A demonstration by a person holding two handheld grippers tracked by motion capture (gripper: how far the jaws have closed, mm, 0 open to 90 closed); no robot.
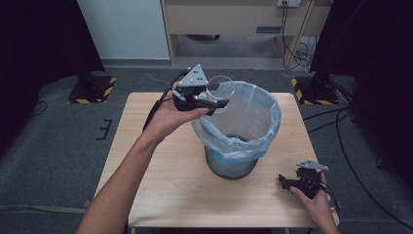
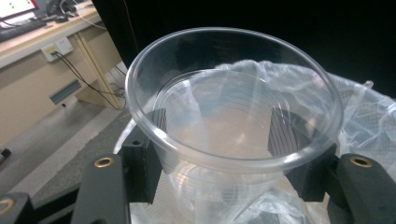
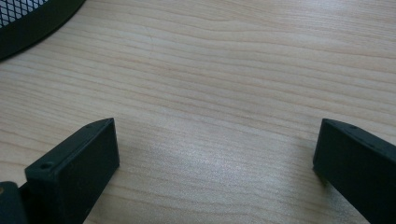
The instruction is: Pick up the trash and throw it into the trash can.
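Note:
A clear plastic cup [image 1: 220, 89] [image 2: 233, 116] is held over the left rim of a mesh waste bin [image 1: 238, 127] lined with a pale blue bag. My left gripper [image 1: 214, 103] [image 2: 217, 154] is shut on the cup, one jaw on each side of its wall below the rim. The cup stands mouth up above the bag's opening [image 2: 369, 121]. My right gripper [image 1: 287, 183] [image 3: 215, 163] rests low over the wooden table near its front right corner, jaws wide open with bare wood between them.
The wooden table [image 1: 156, 190] has free room left of and in front of the bin. The bin's dark mesh base [image 3: 28, 18] lies at the upper left of the right gripper view. Beyond the table are grey carpet, cables [image 1: 292, 48] and a wooden desk.

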